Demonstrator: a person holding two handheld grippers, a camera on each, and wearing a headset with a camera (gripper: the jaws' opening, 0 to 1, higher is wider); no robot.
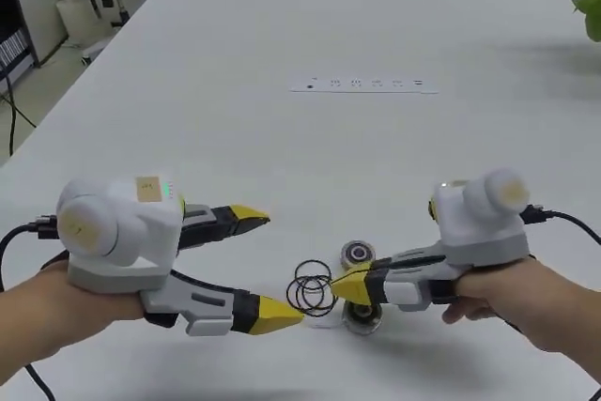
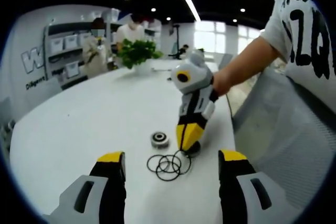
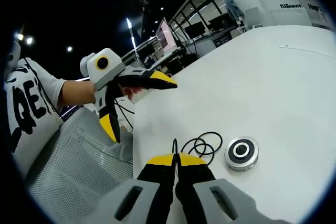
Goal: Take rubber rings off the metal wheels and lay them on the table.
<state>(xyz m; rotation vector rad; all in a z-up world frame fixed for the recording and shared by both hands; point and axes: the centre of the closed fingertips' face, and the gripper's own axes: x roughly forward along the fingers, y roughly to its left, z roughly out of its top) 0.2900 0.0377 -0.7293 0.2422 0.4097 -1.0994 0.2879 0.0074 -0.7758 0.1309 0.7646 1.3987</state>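
Left tongs [image 1: 266, 267]: jaws spread wide with nothing between them. The tips point to 3 o'clock and stop just short of the work.

Rubber rings [image 1: 314, 290]: a small heap of thin black loops lies flat and overlapping on the bench [image 1: 282, 119], between my two tongs.

Metal wheel [image 1: 357, 254]: it sits near the heap, at its 1 o'clock. I cannot tell whether it has a ring on. A second wheel [image 1: 362, 318] sits at the heap's 4 o'clock, partly under my right tongs.

Right tongs [image 1: 340, 285]: jaws closed tight, tips at the heap's 3 o'clock edge. In the right gripper view a thin black strand [image 3: 175, 144] stands up from the seam. I take it for a rubber ring pinched edge-on.

Handling, my guess: the rings are light, limp and stretchy. They are likely to cling to the pads or snap back, so pinch with the very tips where a loop lifts clear. The wheels look heavy, stiff and smooth and may skid. Pin one by its rim with the left tongs.
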